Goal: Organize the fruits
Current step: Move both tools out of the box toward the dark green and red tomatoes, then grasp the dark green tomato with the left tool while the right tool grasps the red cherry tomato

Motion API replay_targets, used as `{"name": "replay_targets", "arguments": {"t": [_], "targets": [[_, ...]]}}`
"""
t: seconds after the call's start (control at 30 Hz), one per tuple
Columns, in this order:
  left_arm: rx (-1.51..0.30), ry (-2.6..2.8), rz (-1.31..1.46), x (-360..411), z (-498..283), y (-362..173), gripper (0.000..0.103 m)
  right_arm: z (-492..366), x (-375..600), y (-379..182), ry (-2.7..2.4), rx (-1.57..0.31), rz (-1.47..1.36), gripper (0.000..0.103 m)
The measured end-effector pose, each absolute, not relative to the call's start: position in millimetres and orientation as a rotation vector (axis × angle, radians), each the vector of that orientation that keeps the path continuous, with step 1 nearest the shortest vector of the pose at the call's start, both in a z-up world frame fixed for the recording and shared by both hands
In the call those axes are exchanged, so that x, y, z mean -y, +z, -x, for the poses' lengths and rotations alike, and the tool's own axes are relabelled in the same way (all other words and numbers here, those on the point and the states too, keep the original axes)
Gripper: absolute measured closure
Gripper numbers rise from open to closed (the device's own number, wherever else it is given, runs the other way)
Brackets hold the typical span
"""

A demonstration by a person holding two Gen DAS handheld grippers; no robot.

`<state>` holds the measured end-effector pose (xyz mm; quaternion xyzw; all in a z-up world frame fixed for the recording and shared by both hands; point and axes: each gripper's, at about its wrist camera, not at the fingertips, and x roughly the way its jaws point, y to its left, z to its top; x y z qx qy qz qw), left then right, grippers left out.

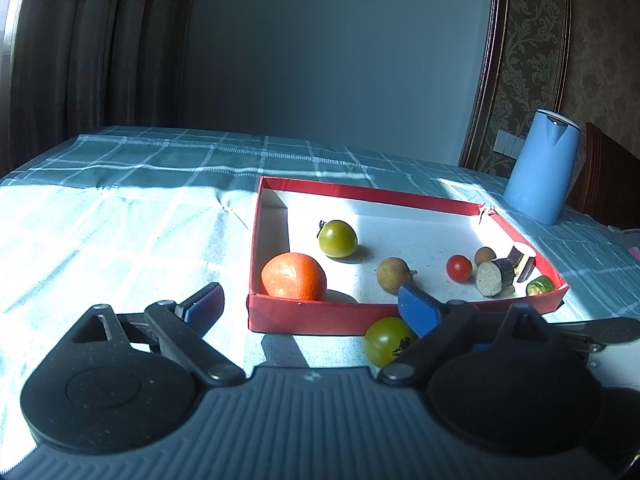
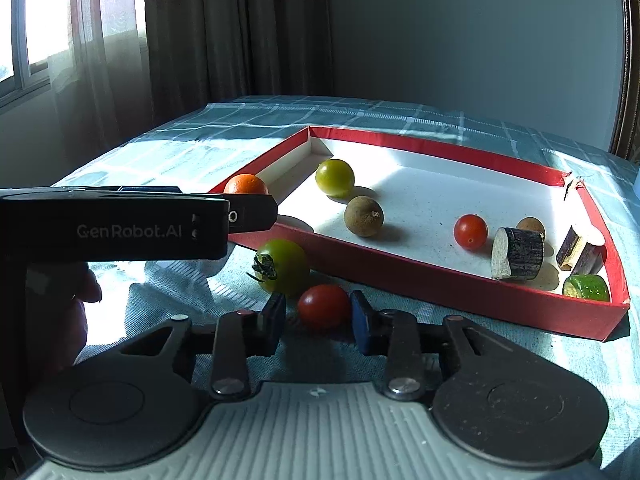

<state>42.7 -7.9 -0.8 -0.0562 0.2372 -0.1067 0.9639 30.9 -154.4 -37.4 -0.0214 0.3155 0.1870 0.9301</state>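
A red tray (image 1: 320, 314) (image 2: 460, 284) with a white floor holds an orange (image 1: 294, 276) (image 2: 245, 184), a green tomato (image 1: 338, 239) (image 2: 335, 177), a brown longan (image 1: 394, 275) (image 2: 363, 216), a red cherry tomato (image 1: 459, 267) (image 2: 470, 231), eggplant pieces (image 1: 494, 277) (image 2: 518, 254) and a cucumber piece (image 1: 541, 285) (image 2: 586, 287). Outside the tray's near wall lie a second green tomato (image 1: 387, 340) (image 2: 282, 266) and a red cherry tomato (image 2: 324, 306). My left gripper (image 1: 310, 300) is open and empty. My right gripper (image 2: 319, 320) is open, its fingers on either side of the red cherry tomato, with small gaps.
A blue kettle (image 1: 542, 166) stands at the back right on the checked teal tablecloth (image 1: 120, 208). The left gripper's black body (image 2: 120, 226) crosses the left of the right wrist view. Curtains hang behind the table.
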Motion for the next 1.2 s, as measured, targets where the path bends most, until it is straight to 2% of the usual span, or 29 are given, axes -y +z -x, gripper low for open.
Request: {"name": "replay_targets", "arguments": {"t": [0.1,0.4,0.57,0.83,1.13,1.2], "targets": [[-0.481,-0.216,0.114,8,-43,-1,0.010,-30,156,-38,0.384,-0.646,0.038,0.077],[-0.490,-0.227,0.112,7,-43,-1,0.010,-16,173,-35,0.267,-0.602,0.062,0.077],[-0.514,-0.289,0.094,11,-39,-3,0.010,-21,202,-39,0.182,-0.638,0.050,0.077],[-0.524,-0.286,-0.086,46,-26,-6,0.009,-25,227,-40,0.161,-0.642,-0.018,0.077],[-0.584,-0.278,-0.101,74,-39,-13,0.010,-25,229,-40,0.167,-0.642,-0.034,0.077],[-0.594,-0.266,-0.118,77,-39,-15,0.021,-25,229,-40,0.168,-0.642,-0.039,0.077]]}}
